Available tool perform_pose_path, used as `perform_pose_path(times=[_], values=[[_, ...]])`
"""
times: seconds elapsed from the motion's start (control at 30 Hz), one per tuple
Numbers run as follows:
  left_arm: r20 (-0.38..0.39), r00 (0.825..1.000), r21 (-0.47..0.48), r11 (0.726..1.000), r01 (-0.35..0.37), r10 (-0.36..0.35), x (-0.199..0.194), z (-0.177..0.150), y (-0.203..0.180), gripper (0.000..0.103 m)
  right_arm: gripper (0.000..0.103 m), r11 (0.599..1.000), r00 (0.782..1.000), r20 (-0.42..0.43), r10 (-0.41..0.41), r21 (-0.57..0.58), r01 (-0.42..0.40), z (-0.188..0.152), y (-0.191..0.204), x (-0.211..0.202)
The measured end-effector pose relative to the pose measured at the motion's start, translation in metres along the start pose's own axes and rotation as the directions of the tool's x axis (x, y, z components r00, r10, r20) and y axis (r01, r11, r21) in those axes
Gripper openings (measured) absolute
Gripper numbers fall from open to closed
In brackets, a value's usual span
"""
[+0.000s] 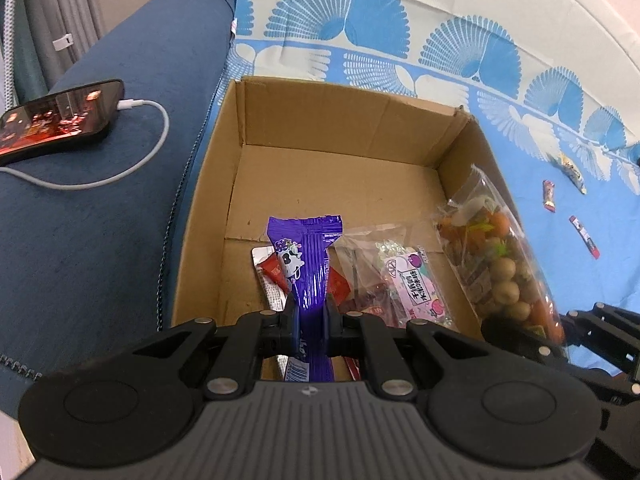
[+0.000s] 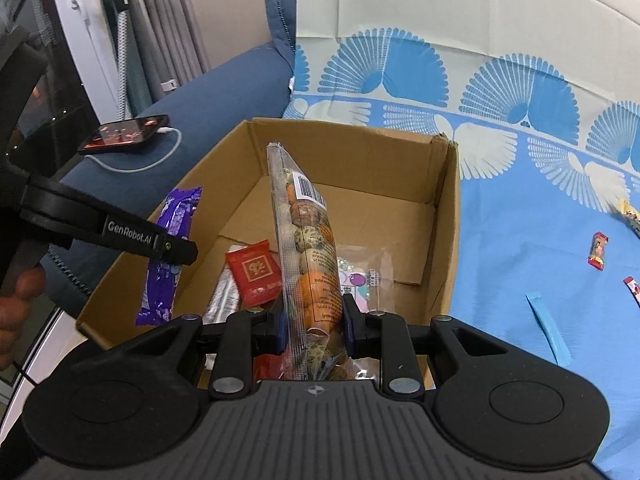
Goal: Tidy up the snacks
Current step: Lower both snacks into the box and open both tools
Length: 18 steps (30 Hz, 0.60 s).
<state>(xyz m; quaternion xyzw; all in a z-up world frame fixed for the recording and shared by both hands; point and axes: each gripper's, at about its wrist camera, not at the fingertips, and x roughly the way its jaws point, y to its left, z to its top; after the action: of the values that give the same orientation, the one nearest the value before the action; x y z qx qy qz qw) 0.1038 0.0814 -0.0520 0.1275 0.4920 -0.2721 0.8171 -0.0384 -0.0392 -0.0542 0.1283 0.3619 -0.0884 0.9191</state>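
Both grippers loaded over cardboard box [image 1: 460, 148]. Left gripper [image 1: 308, 316] clamped on purple snack bar [image 1: 306, 264], near box's left wall. Right gripper [image 2: 314, 322] pinching clear bag of coated nuts [image 2: 310, 248] — upright, by right wall. Red packet [image 2: 254, 276], pink packet [image 1: 416, 284] on box floor. Loose candies [image 1: 549, 195] on blue cloth [image 1: 560, 240] beside box.

Left gripper [image 1: 307, 312] and right gripper [image 2: 313, 320] clamped, tilted downward.

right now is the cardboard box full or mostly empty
Mostly empty: the cardboard box shows bare floor across its far half, with only a few snack packets at the near end.
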Motion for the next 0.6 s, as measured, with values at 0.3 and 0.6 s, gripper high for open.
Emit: perform_pose_path(times=[0.3,0.6], values=[[0.010,0.998,0.036,0.998,-0.055,0.054,0.020,0.007,0.000,0.017,0.028,1.000,1.000,-0.013,-0.028,-0.005,0.028,0.007,-0.005,0.027],[0.057,0.991,0.068,0.990,-0.126,0.122,0.000,-0.003,-0.004,0.103,0.071,0.999,0.999,0.023,-0.037,-0.033,0.038,0.007,0.001,0.012]])
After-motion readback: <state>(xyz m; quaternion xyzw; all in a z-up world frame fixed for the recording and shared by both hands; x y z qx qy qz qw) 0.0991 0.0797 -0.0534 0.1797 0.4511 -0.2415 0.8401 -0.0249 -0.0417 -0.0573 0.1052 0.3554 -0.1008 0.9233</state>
